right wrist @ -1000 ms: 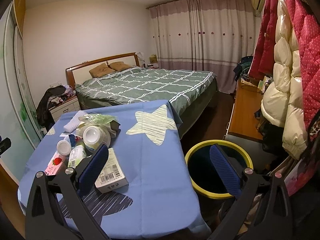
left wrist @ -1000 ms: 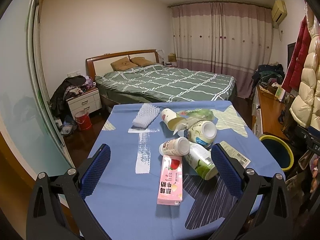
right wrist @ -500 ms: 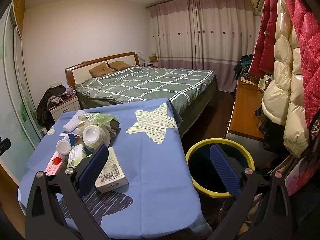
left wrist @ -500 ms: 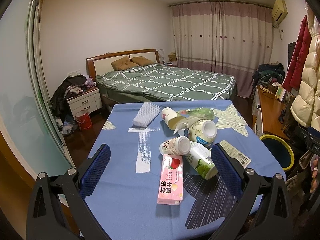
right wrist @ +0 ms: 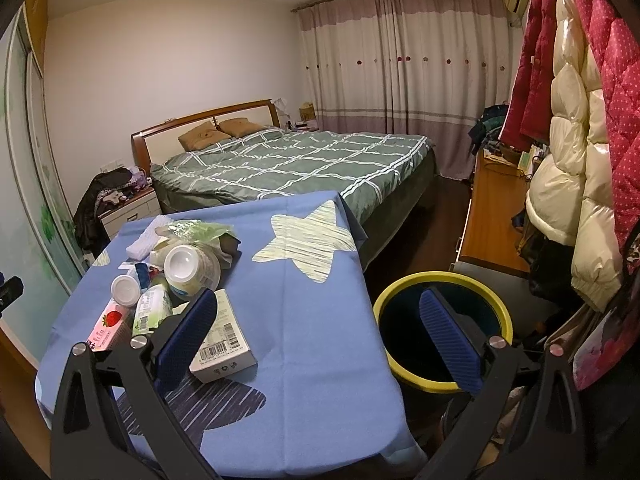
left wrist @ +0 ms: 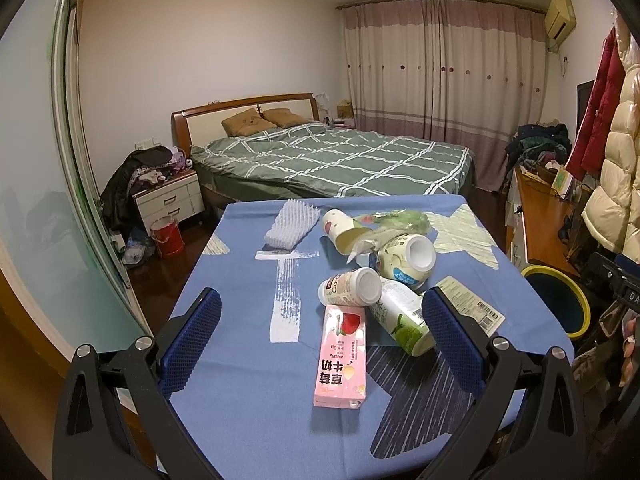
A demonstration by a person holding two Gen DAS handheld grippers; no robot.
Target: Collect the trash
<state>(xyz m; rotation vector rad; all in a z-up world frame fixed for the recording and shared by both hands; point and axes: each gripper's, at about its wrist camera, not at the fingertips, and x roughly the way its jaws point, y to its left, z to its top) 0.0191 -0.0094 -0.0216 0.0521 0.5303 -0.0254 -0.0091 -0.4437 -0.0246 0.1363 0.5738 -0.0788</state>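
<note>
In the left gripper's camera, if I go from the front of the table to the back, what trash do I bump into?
pink strawberry milk carton → small white bottle → big white tub → white foam net

Trash pile (left wrist: 372, 280) sits mid-frame on the worktop (left wrist: 248, 380), bin (right wrist: 442, 330) on the floor lower right of it, bed (left wrist: 332, 160) behind.
</note>
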